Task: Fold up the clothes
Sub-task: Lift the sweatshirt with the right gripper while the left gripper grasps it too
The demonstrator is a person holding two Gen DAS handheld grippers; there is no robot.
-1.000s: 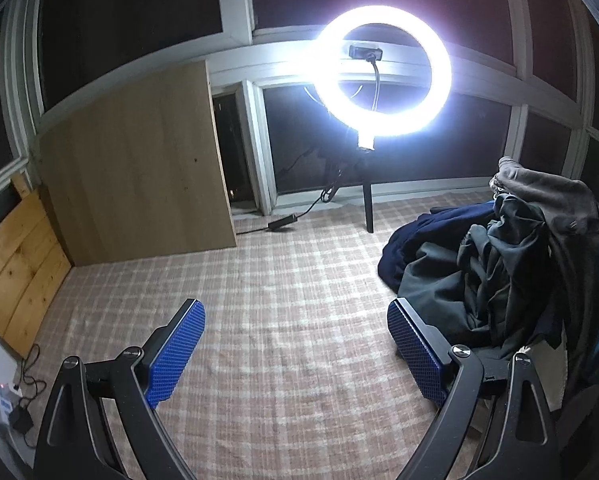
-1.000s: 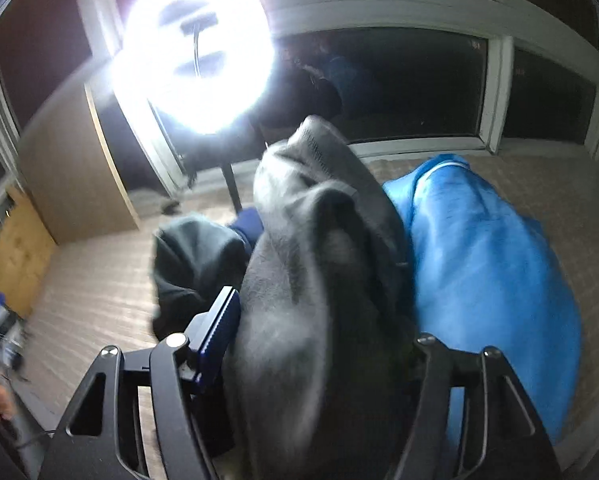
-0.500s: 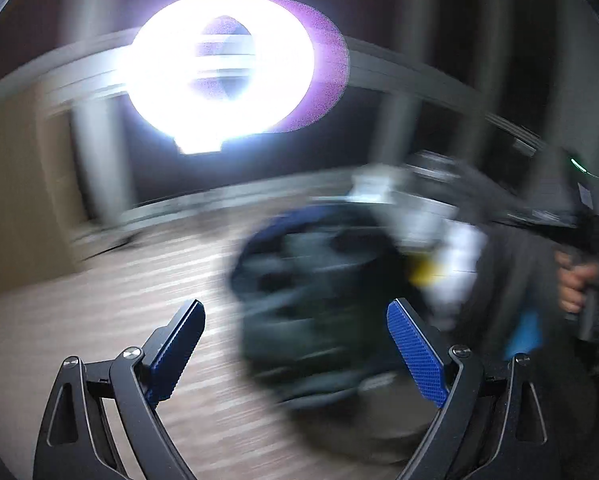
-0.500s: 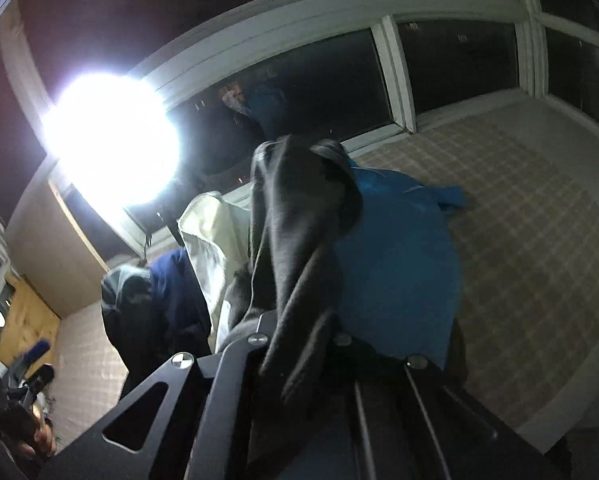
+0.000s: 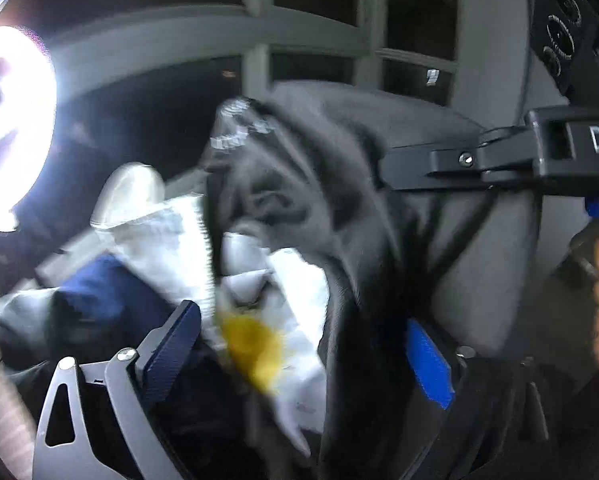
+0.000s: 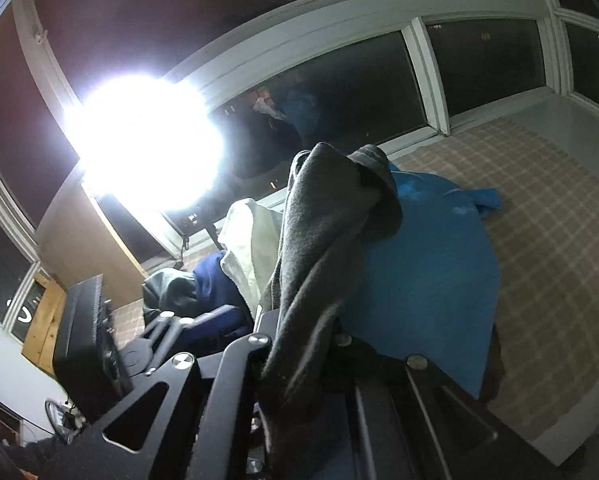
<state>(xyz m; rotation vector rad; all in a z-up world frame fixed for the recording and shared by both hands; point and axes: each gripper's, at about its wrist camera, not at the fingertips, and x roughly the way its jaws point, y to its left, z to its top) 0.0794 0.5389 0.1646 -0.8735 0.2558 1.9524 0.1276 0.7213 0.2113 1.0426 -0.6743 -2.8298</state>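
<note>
Checked mat (image 6: 547, 216) carries blue garment (image 6: 427, 264); dark clothes (image 6: 171, 292) beside.

- A bright ring light (image 6: 143, 140) is seen in front of the windows; its centre is washed out by glare.
- White-framed windows (image 6: 415, 52) are shown with dark panes.
- The surface below is covered by a beige checked cloth (image 6: 551, 216).
- A wooden board (image 6: 87, 240) is leaned against the window frame, and a lighter plank panel (image 6: 45, 320) is seen beside it.
</note>
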